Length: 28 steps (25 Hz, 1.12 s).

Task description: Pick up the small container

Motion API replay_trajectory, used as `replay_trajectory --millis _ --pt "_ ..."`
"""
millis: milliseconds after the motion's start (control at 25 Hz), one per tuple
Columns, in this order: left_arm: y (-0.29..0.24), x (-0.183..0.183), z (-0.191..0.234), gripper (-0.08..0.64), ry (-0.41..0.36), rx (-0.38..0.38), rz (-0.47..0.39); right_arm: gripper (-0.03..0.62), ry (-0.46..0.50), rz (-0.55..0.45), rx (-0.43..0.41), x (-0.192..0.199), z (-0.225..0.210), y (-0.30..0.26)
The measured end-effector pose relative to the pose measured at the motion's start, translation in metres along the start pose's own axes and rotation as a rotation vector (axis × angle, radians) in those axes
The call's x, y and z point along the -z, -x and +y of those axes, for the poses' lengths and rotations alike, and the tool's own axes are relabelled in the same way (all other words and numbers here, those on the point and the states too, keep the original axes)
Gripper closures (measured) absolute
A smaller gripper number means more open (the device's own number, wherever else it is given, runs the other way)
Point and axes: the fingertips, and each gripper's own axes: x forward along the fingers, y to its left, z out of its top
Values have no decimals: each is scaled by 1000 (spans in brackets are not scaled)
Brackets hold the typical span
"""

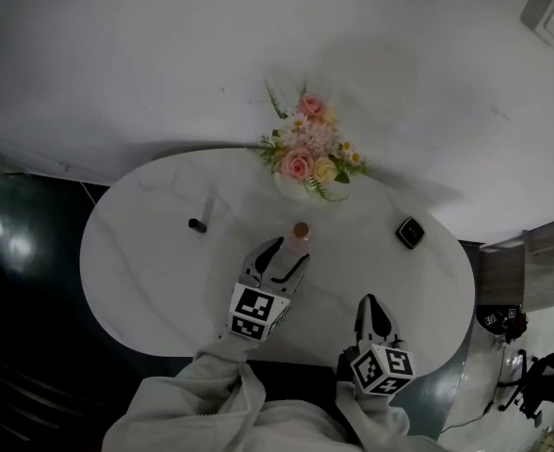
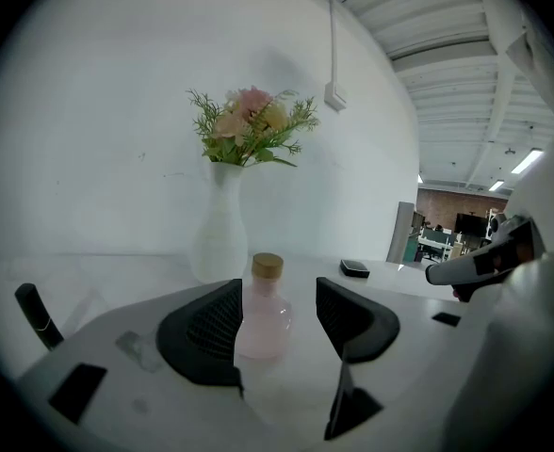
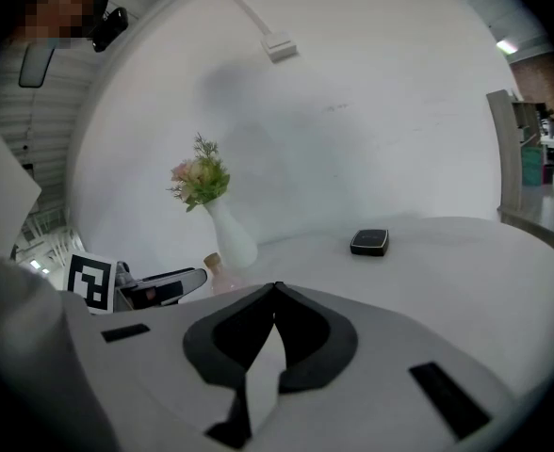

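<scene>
Left gripper view is showing the left gripper (image 2: pixel 279 295) with jaws standing apart around the small pink round-bellied bottle with a tan cap (image 2: pixel 261 320), which is standing upright on the white oval table (image 1: pixel 145 252). It probably wants centring before the jaws squeeze its belly. The right gripper (image 3: pixel 275 295) is idling, jaws together.

On my head view the left gripper (image 1: pixel 291 252) sits just below frame centre, reaching toward 1 o'clock, with the left marker cube (image 1: pixel 256 311) behind it at 7 o'clock. In the left gripper view (image 2: pixel 278 299) I read the jaws as wide apart, with a clear gap between the pads. The right gripper (image 1: pixel 367 301) is held back at 5 o'clock of the left one, well apart from it and pointing to 12 o'clock, with the right marker cube (image 1: pixel 383 369) behind. In the right gripper view (image 3: pixel 277 290) the jaws are together with the tips touching and nothing between them. The left sleeve (image 1: pixel 211 389) and right sleeve (image 1: pixel 376 420) come in from 6 o'clock.
</scene>
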Motion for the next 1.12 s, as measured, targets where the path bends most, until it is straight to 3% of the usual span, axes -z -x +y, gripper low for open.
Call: replay_trajectory --millis 720,840,1120 --pt "-62 -8 12 332 -112 -72 24 543 -40 53 4 8 -26 -23" --pt "-63 -6 17 431 -133 -112 29 543 -47 58 4 9 -29 -25" --pt "-63 -7 19 440 -127 -124 12 543 -55 64 1 13 -30 -26"
